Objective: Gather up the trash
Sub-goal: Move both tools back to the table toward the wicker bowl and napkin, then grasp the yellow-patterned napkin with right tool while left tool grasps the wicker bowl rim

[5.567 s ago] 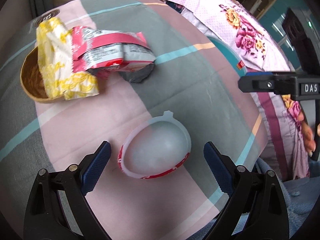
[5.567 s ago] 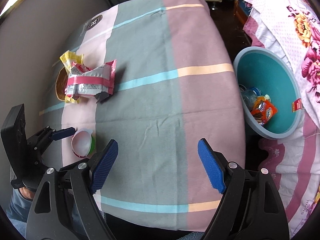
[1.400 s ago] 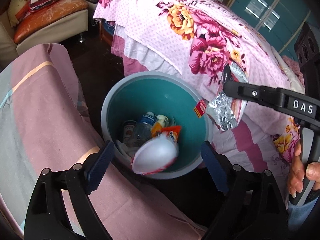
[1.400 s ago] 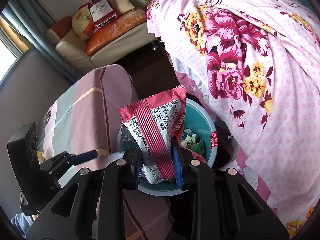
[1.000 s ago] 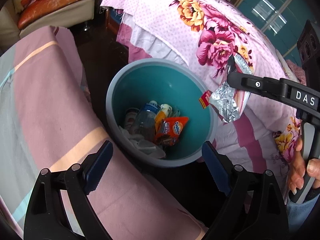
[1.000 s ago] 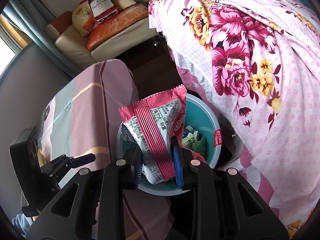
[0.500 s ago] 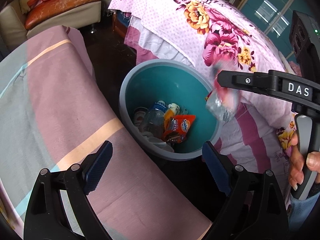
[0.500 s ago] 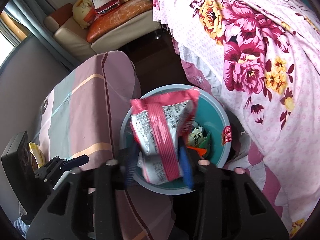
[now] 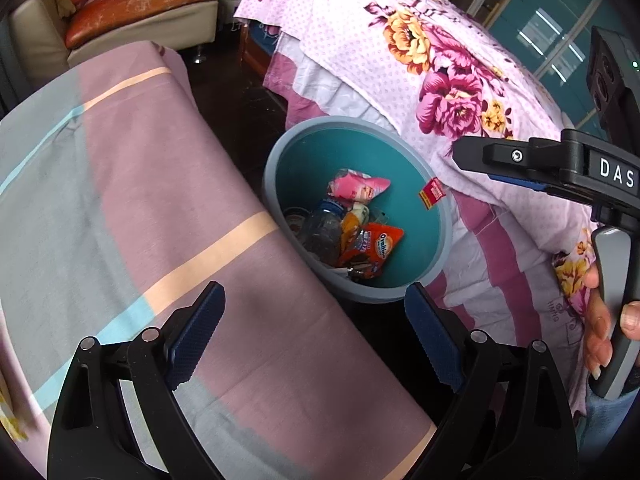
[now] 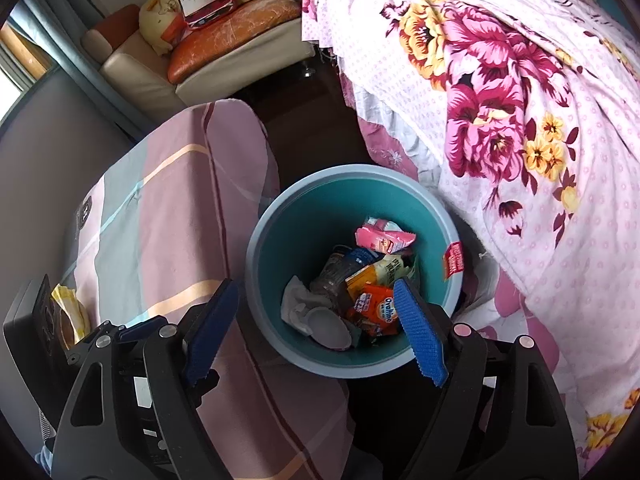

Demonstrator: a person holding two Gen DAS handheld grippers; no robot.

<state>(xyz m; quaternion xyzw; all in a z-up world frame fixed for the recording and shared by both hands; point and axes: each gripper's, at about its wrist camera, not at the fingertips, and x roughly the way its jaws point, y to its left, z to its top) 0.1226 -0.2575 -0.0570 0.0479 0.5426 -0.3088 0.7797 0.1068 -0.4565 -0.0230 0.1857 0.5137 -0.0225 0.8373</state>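
A grey-rimmed teal trash bin (image 9: 442,248) (image 10: 256,240) stands on the floor between the table and the bed. Inside lie a pink snack wrapper (image 9: 356,188) (image 10: 382,237), an orange packet (image 9: 374,246) (image 10: 378,308), a plastic bottle (image 9: 320,230) and a white cup (image 10: 330,330). My left gripper (image 9: 316,334) is open and empty over the table edge near the bin. My right gripper (image 10: 316,326) is open and empty right above the bin; it also shows in the left wrist view (image 9: 500,164). A yellow wrapper and brown bowl (image 10: 70,312) remain on the table.
The table has a pink, grey and striped cloth (image 9: 120,200) (image 10: 160,220). A bed with a floral pink cover (image 9: 400,60) (image 10: 520,120) lies right of the bin. A sofa with orange cushion (image 10: 224,20) stands at the back.
My right gripper has opened and the pink snack wrapper has dropped into the bin. Earlier the white cup fell from my left gripper into the bin. Both grippers have drifted slightly.
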